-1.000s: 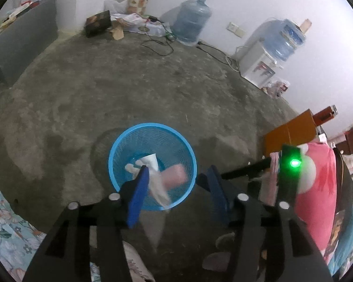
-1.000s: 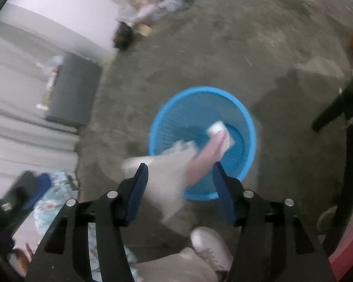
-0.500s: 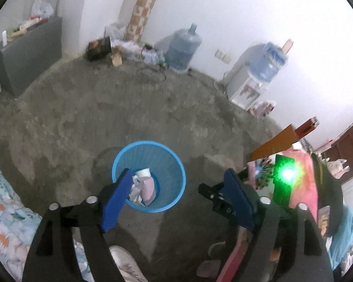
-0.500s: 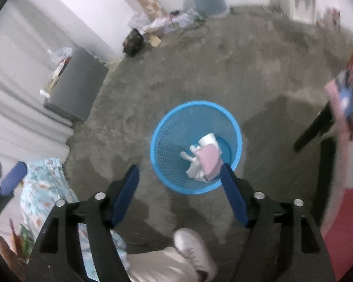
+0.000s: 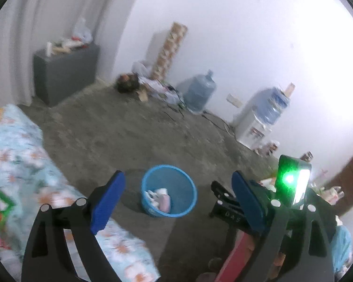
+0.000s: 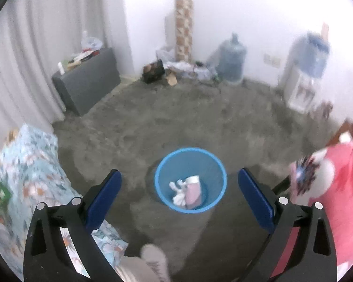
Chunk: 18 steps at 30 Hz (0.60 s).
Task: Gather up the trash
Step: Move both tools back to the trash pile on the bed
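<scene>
A round blue mesh basket (image 6: 162, 169) stands on the grey floor; it also shows in the left wrist view (image 5: 190, 185). White crumpled paper (image 6: 180, 191) and a pink piece of trash (image 6: 193, 192) lie at its bottom, also seen in the left wrist view as a small pile of trash (image 5: 160, 197). My right gripper (image 6: 180, 196) is open and empty, high above the basket. My left gripper (image 5: 178, 199) is open and empty, high above and back from the basket. The right gripper's body with a green light (image 5: 291, 181) shows at the right of the left wrist view.
A floral bedsheet (image 6: 33, 164) lies at the left. A pink garment (image 6: 336, 181) hangs at the right. A grey cabinet (image 6: 87, 82), water jugs (image 6: 231, 61), a dispenser (image 6: 301, 89) and cables line the far wall. My shoe (image 6: 154, 263) is below.
Paper and a pink piece dropped into the basket from the grippers. Both grippers opened wider and rose away from the basket, tilting up toward the room.
</scene>
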Each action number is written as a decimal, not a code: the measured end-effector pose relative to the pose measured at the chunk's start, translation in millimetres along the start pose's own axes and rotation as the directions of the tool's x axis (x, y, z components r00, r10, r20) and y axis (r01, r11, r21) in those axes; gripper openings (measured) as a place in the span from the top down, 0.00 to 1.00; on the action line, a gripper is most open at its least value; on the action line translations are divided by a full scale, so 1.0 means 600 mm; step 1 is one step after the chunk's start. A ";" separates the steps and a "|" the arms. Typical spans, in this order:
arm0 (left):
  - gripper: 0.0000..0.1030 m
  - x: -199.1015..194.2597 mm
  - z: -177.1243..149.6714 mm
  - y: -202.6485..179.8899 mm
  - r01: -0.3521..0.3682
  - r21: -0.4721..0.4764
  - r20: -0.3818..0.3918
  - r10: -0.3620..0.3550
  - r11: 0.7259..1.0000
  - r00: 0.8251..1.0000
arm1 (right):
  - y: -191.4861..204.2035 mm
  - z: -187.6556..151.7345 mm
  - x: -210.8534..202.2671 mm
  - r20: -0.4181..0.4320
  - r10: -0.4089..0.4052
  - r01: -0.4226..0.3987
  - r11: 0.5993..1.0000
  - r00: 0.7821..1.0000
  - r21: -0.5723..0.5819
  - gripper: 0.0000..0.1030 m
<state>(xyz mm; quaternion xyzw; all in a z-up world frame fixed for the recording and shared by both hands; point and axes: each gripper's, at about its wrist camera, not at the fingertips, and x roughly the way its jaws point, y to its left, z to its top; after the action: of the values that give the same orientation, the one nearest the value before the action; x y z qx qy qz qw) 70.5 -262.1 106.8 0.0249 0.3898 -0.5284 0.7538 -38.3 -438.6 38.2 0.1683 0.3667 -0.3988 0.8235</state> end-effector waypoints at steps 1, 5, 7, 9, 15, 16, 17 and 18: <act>0.11 -0.015 -0.001 0.006 -0.012 0.006 0.014 0.012 1.000 1.000 | 0.016 -0.001 -0.009 0.016 0.004 -0.003 0.999 1.000 -0.036 0.08; 0.09 -0.088 -0.012 0.039 -0.082 0.027 0.072 0.080 0.996 0.994 | 0.070 -0.006 -0.043 0.087 0.016 -0.003 0.988 0.996 -0.153 0.08; 0.09 -0.129 -0.021 0.062 -0.116 0.032 0.099 0.113 0.993 0.989 | 0.087 -0.001 -0.059 0.110 0.058 -0.038 0.983 0.992 -0.180 0.08; 0.08 -0.156 -0.026 0.083 -0.143 0.029 0.114 0.139 0.989 0.984 | 0.107 0.007 -0.073 0.123 0.153 -0.125 0.971 0.981 -0.204 0.08; 0.08 -0.259 -0.045 0.169 -0.273 -0.043 0.184 0.276 0.961 0.943 | 0.149 0.032 -0.112 0.127 0.459 -0.416 0.871 0.879 -0.262 0.08; 0.08 -0.273 -0.046 0.184 -0.286 -0.062 0.194 0.293 0.956 0.936 | 0.158 0.035 -0.117 0.125 0.485 -0.439 0.855 0.866 -0.275 0.08; 0.07 -0.291 -0.049 0.201 -0.305 -0.084 0.206 0.316 0.949 0.926 | 0.168 0.037 -0.121 0.118 0.517 -0.468 0.834 0.848 -0.293 0.08; 0.07 -0.302 -0.052 0.209 -0.319 -0.097 0.214 0.333 0.943 0.918 | 0.180 0.037 -0.127 0.112 0.538 -0.488 0.819 0.835 -0.302 0.08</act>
<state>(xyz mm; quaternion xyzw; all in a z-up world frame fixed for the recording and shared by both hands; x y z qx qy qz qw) 130.6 -51.9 149.4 0.0060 0.3074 -0.3829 0.8711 25.0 -343.4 107.8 0.1118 0.2757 -0.1237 0.9467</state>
